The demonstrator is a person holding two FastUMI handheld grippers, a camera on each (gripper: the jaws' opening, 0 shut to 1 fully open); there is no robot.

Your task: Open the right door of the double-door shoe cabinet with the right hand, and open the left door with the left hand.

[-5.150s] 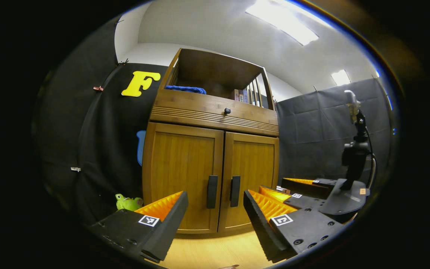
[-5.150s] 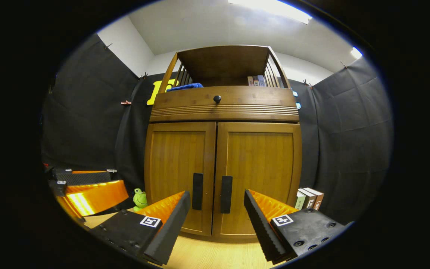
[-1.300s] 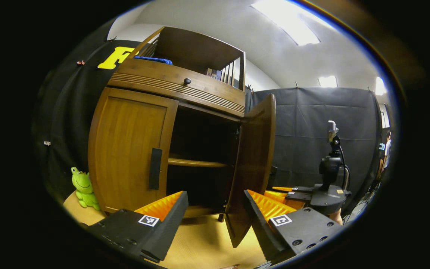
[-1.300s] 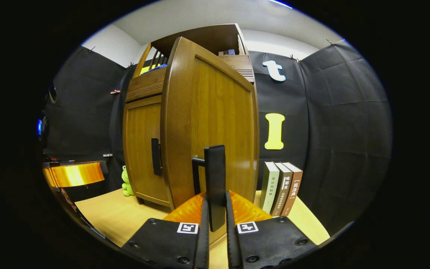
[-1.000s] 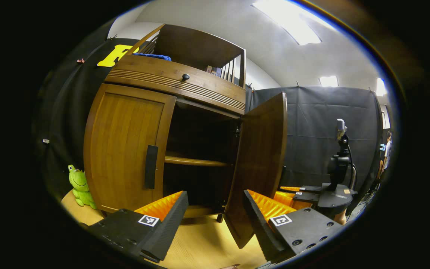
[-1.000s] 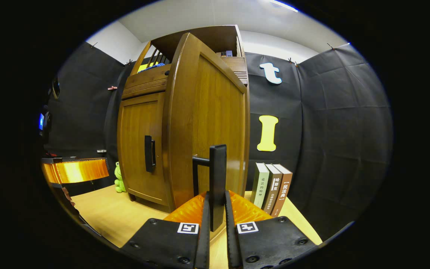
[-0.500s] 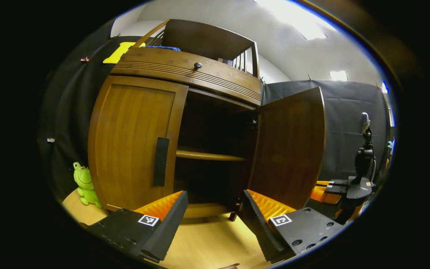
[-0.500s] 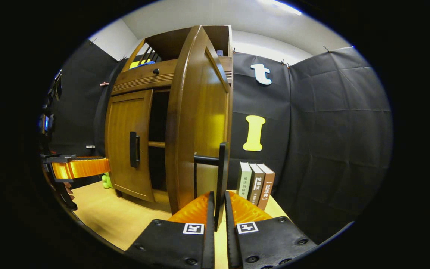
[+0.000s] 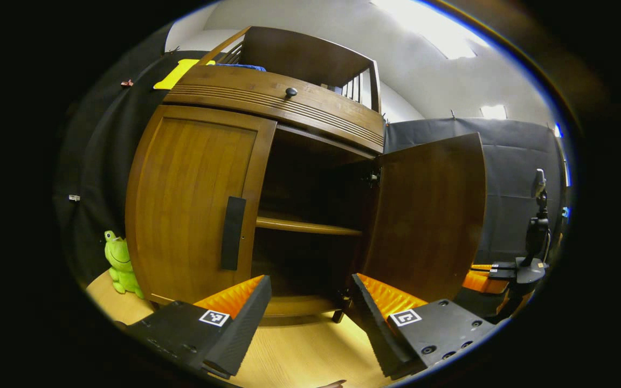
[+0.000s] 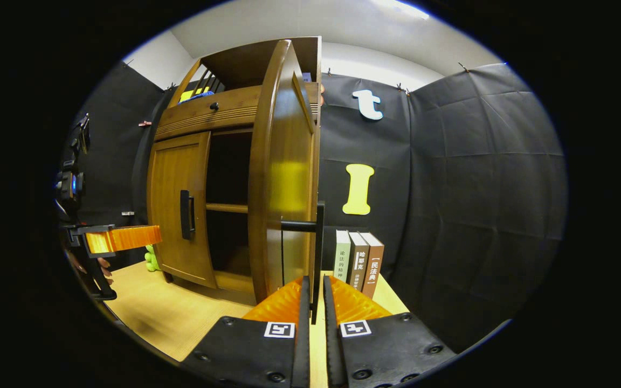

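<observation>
One shoe cabinet [image 9: 267,102] with two doors: one right door [image 9: 423,215], swung open, and one left door [image 9: 192,199], closed. Two door handles: one on the left door [image 9: 233,233], one on the right door [image 10: 318,253]. One drawer knob [image 9: 290,92]. One inner shelf [image 9: 305,226]. Three upright books [image 10: 358,261]. One green frog toy [image 9: 119,261]. Two grippers: left gripper [image 9: 310,307], right gripper [image 10: 313,310].

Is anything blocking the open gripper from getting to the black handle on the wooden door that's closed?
Nothing visible does. The left gripper hangs open in front of the cabinet, and the black bar handle on the closed left wooden door lies up and to its left, with only bare light wood floor between them.
</observation>
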